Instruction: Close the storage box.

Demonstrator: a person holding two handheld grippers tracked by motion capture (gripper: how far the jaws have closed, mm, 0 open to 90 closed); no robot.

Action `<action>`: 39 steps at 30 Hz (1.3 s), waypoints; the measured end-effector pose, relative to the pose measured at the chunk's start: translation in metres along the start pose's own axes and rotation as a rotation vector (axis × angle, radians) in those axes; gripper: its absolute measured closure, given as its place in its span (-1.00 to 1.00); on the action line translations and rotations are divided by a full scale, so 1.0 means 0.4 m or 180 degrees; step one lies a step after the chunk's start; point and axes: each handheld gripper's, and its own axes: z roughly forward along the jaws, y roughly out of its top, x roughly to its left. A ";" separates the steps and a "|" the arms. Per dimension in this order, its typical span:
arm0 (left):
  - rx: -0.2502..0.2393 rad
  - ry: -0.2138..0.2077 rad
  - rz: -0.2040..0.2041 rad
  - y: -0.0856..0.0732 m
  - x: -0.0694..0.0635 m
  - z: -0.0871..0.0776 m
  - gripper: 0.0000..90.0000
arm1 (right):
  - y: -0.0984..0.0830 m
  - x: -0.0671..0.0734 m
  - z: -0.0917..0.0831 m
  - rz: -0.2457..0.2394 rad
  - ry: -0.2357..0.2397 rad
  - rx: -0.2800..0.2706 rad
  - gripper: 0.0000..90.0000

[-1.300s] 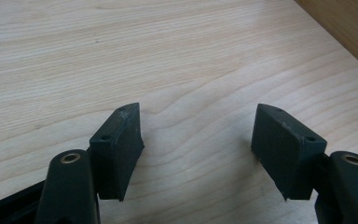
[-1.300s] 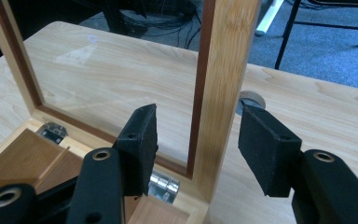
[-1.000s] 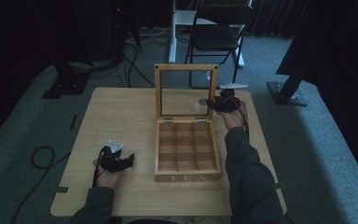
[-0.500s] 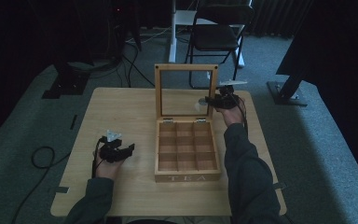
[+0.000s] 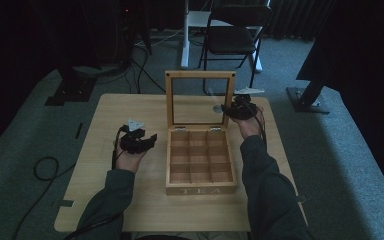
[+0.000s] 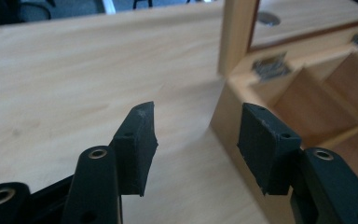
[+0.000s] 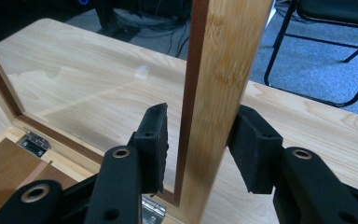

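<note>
Left hand-held gripper (image 5: 152, 137): above the worktop (image 5: 105, 120) beside the box, jaws partly apart, just been closing, nothing between them.
Tea box (image 5: 200, 187): centre of worktop, nine compartments empty.
Lid (image 5: 199, 75): upright, fully raised.
Right hand-held gripper (image 7: 198, 128): jaws straddling lid's side rail, just been closing; full clamp uncertain.
Progress: box opened; filling or closing outstanding.

The high view is dim: the room behind the table (image 5: 105, 130) sinks into near black, and the tabletop is lit softly and evenly, with faint shadows. In the left gripper view, the jaws are sharp while the wooden box (image 6: 307, 93) beyond them blurs. In the right gripper view, daylight-like light comes perhaps from beyond the jaws, and the glass lid (image 7: 223, 70) between them carries pale streaks of glare.
</note>
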 end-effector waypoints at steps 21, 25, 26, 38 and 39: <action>-0.0216 -0.0046 0.0074 0.140 -0.069 -0.010 0.46 | -0.033 0.036 -0.106 -0.0120 0.0027 -0.0266 0.34; -0.0277 -0.0062 0.0112 0.153 -0.076 -0.024 0.48 | -0.041 0.043 -0.113 -0.0143 0.0016 -0.0277 0.32; -0.0281 -0.0065 0.0122 0.155 -0.077 -0.028 0.49 | -0.044 0.044 -0.114 -0.0140 0.0022 -0.0277 0.31; -0.0297 -0.0132 0.0185 0.161 -0.085 -0.061 0.59 | -0.070 0.034 -0.155 -0.0197 0.0193 -0.0250 0.35; -0.0293 -0.0145 0.0199 0.160 -0.086 -0.064 0.61 | -0.070 0.033 -0.159 -0.0203 0.0208 -0.0258 0.38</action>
